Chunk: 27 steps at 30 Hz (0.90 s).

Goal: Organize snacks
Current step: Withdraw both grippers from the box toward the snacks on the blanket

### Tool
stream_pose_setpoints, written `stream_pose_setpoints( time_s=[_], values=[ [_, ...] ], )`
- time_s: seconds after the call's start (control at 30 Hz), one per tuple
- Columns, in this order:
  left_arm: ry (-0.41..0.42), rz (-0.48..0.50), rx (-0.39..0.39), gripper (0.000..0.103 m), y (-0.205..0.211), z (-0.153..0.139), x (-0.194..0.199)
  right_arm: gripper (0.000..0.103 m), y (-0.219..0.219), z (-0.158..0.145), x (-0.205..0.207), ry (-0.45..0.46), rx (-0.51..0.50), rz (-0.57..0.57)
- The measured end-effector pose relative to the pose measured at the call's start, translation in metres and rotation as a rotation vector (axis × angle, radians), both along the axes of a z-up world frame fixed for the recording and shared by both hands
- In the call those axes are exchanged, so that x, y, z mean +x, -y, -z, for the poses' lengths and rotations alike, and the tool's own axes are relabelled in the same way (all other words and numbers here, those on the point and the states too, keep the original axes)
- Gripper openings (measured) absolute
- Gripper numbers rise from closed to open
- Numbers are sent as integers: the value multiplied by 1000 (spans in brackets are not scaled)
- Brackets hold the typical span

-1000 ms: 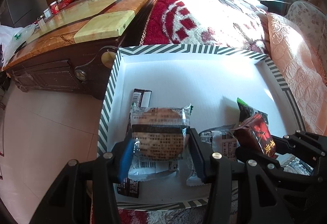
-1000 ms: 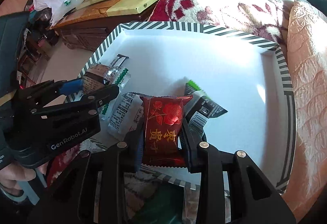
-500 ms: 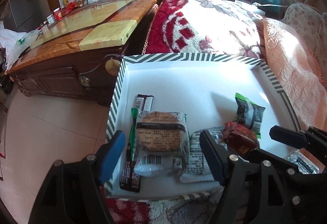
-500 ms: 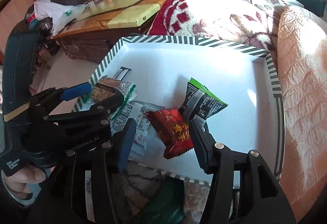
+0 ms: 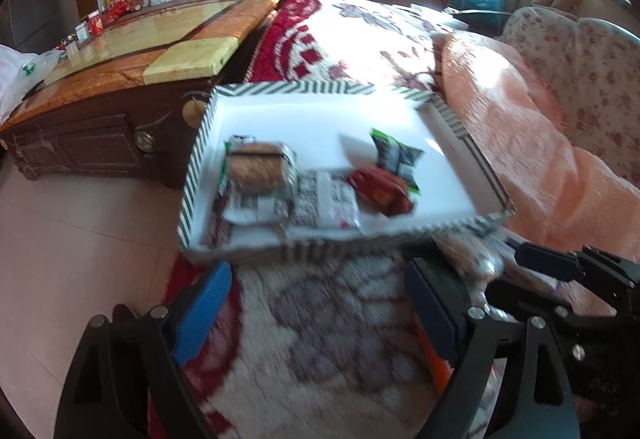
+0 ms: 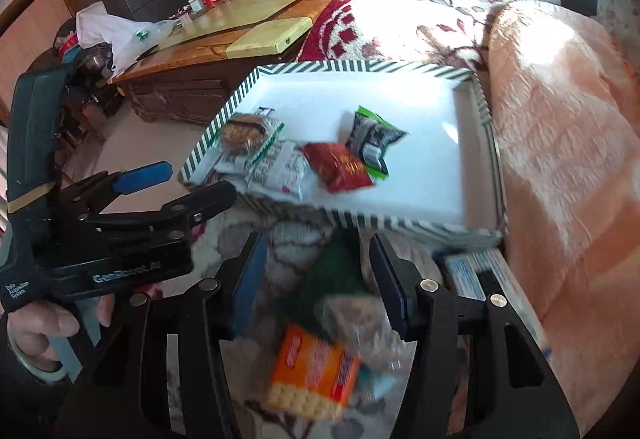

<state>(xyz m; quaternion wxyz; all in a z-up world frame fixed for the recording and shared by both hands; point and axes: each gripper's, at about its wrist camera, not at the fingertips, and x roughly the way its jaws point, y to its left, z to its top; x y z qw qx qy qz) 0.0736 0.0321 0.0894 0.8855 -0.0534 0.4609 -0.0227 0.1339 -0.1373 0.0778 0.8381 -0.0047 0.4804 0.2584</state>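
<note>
Both tools are black plastic frames with silver screw heads and blue pads on the fingers. The left gripper bears white lettering, blurred, perhaps "GenRobot.AI", plus "Data Acquisition System".

I see a bed under a red-and-white floral blanket, with a peach quilt along its right side. A striped-rim white tray lies on the blanket. Loose snack packets lie on the blanket just beside the tray's near edge.
</note>
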Motion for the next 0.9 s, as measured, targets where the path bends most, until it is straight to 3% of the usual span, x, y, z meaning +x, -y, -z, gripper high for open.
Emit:
stream_pose_setpoints(
  time_s=[0.2,0.4,0.63,0.9],
  values=[
    [-80,69,-56,90,30,17,-32,54,33,5,-23,-17,-39,66],
    [-159,120,-94,90,68,41,-36,54,62,4,-28,-21,-27,142],
    [-188,126,-78,90,92,58,-24,57,80,3,-26,-33,-24,192],
    [-178,115,-79,90,84,60,-14,57,80,11,-25,-64,-20,182]
  ],
)
